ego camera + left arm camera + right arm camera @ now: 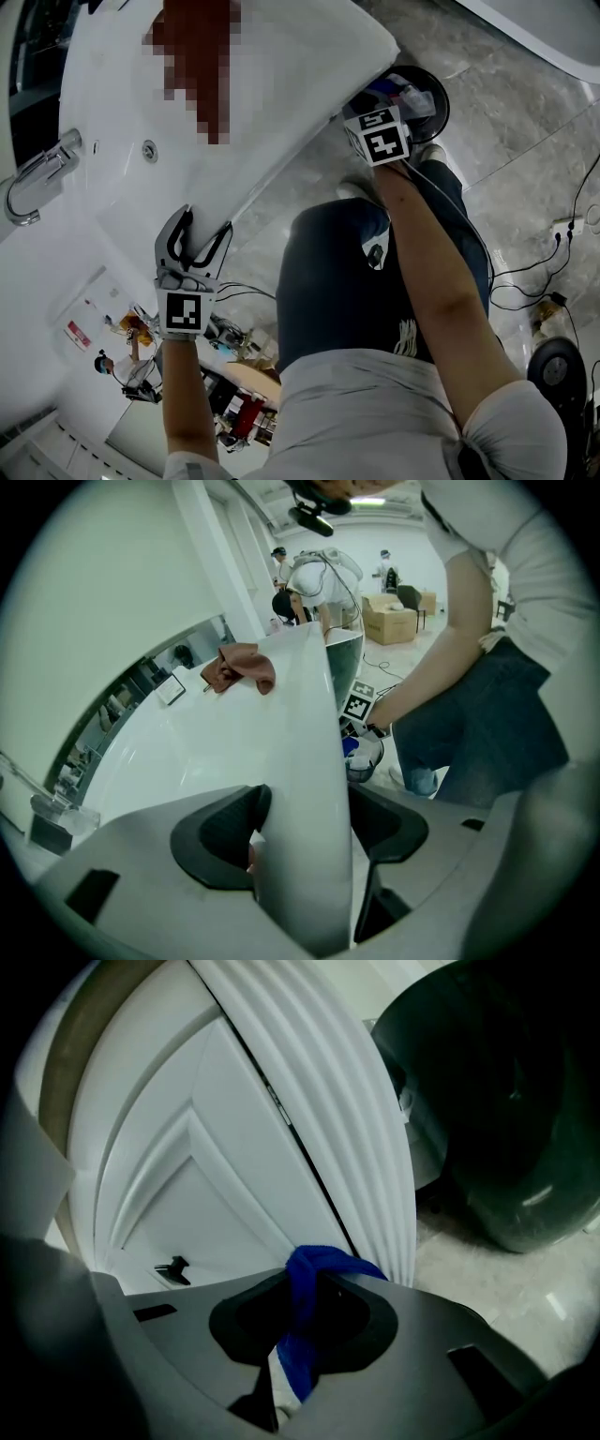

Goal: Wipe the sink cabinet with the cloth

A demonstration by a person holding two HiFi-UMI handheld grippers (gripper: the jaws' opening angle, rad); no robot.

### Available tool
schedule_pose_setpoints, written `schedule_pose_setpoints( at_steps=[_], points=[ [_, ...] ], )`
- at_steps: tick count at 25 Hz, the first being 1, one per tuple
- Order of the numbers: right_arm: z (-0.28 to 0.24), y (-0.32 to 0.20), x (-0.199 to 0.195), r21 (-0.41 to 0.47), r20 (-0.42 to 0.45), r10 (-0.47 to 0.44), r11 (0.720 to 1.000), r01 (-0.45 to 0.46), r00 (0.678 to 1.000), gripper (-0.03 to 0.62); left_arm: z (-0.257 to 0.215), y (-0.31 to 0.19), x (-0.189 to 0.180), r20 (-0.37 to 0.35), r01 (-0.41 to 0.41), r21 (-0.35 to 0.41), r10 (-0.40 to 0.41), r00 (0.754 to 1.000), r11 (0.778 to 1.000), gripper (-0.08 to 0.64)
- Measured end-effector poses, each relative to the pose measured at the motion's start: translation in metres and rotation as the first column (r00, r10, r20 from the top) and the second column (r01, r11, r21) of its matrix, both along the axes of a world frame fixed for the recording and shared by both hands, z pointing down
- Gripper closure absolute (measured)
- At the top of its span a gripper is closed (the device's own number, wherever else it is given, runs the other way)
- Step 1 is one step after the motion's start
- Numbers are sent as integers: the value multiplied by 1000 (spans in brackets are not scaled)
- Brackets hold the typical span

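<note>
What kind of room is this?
Probably a bathroom set up inside a big workshop. There's a white sink with a shiny tap, cabinet doors underneath and a tiled floor. Behind it, though, are cardboard boxes and people.

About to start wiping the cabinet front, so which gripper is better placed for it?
Right. The right gripper is shut on the blue cloth, low at the cabinet door. The left gripper clamps the sink rim up top, without cloth.
</note>
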State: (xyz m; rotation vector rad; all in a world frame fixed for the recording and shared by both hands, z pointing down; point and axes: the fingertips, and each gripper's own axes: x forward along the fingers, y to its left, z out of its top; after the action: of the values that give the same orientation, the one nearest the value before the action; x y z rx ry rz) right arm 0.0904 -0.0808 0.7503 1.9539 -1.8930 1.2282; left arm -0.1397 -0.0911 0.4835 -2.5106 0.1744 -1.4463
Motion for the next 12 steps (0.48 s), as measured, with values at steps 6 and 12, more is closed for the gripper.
schedule_pose_setpoints(
  at_steps=[6,12],
  points=[
    [16,-1,-3,-11,69,44,999,-43,997,529,0,0,0,8,-1,-4,1,1000,1000,273],
    [21,-1,-6,11,80,72,997,-73,994,531,0,0,0,6,12,-10,-12,1000,1000,273]
  ],
)
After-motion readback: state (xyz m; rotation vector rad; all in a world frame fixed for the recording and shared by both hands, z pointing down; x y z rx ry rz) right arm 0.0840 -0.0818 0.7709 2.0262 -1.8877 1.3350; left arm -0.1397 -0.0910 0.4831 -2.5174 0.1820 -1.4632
